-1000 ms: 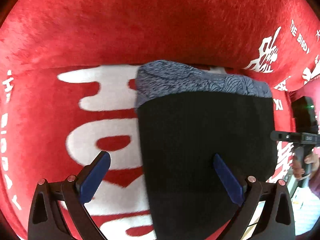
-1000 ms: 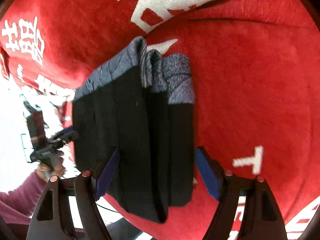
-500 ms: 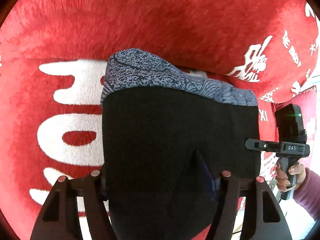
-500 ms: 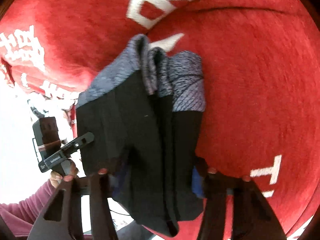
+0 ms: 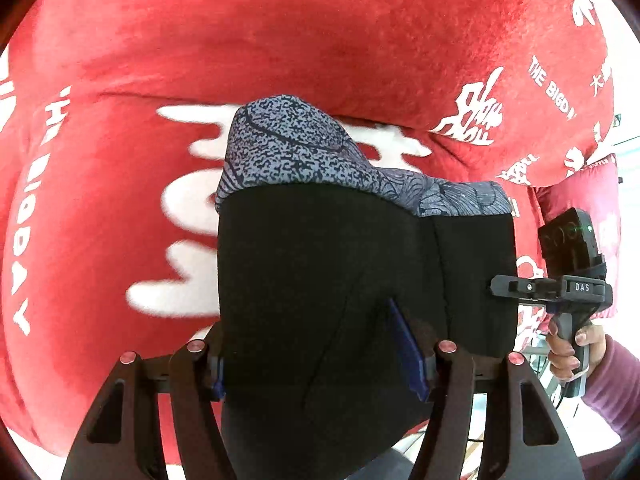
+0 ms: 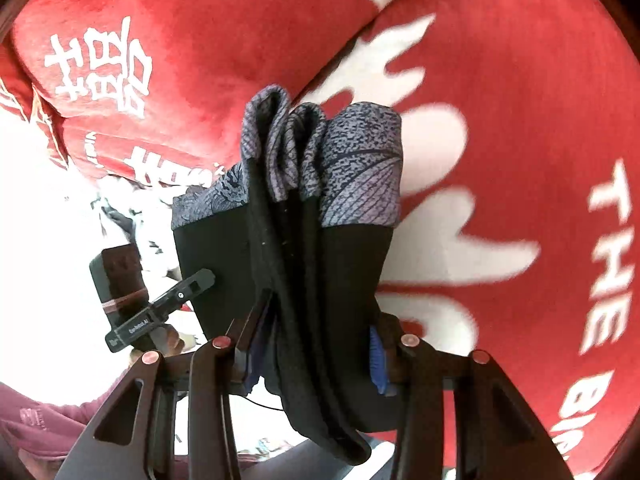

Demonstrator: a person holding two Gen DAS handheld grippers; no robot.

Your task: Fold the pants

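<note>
The folded black pants [image 5: 320, 260] with a grey patterned waistband [image 5: 296, 148] hang a little above the red blanket. My left gripper [image 5: 316, 360] is shut on their near edge, its blue pads [image 5: 404, 344] pressed into the cloth. In the right wrist view the pants [image 6: 352, 264] show as several stacked layers, waistband [image 6: 360, 160] at the far end. My right gripper [image 6: 316, 352] has its jaws closing on this stack, pads [image 6: 376, 360] squeezing the layers. Each gripper shows in the other's view: the right gripper [image 5: 560, 288] at the pants' right edge, the left gripper [image 6: 160, 312] at their left edge.
A red plush blanket [image 5: 280, 40] with white lettering covers a sofa seat and backrest beneath the pants [image 6: 520, 80]. A hand [image 5: 576, 344] in a maroon sleeve [image 6: 36, 420] holds each gripper. Past the sofa's edge is a bright, washed-out area.
Both grippers went from open around the pants to closed on them. The pants have lifted off the blanket and their waistband end now droops and bunches.
</note>
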